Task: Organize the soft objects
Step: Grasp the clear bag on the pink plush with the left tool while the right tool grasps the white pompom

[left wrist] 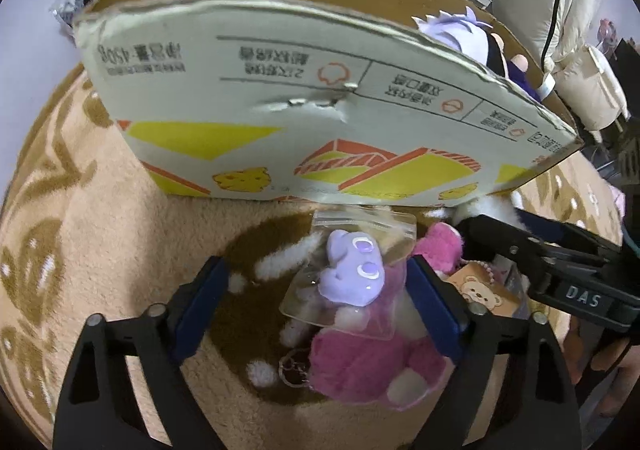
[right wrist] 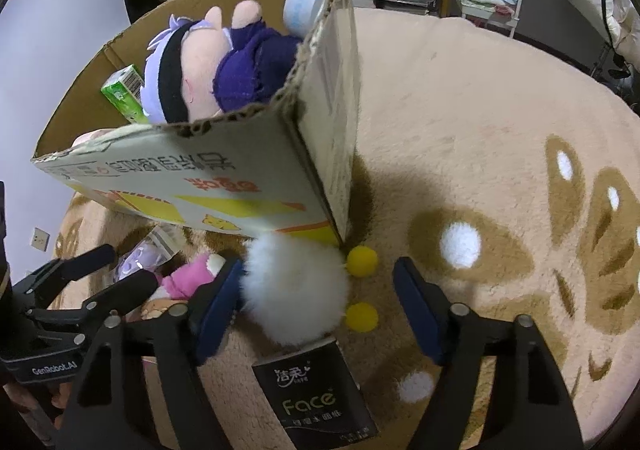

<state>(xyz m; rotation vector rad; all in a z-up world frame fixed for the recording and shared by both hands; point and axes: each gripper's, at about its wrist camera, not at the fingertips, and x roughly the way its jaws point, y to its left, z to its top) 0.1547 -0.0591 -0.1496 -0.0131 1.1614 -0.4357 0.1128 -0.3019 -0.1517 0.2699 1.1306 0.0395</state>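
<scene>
My left gripper (left wrist: pixel 316 262) points down at the rug and stands open. Between its blue pads lie a purple toy in a clear bag (left wrist: pixel 352 274) and, under it, a pink plush (left wrist: pixel 368 362). The right pad is at the bag's edge and the left pad is apart from it. My right gripper (right wrist: pixel 318 264) is open around a white fluffy plush (right wrist: pixel 296 290) with yellow feet (right wrist: pixel 362 260). Its left pad brushes the fluff, while its right pad stands clear. A purple-haired doll (right wrist: pixel 208 62) lies in the cardboard box (right wrist: pixel 224 178).
The open box (left wrist: pixel 280 98) stands just beyond both grippers and also holds a green pack (right wrist: pixel 124 90) and a tape roll (right wrist: pixel 304 6). A black tissue pack (right wrist: pixel 316 398) lies under the right gripper, and a bear-print tag (left wrist: pixel 480 290) beside the pink plush. Shelves and furniture stand past the beige rug (right wrist: pixel 480 130).
</scene>
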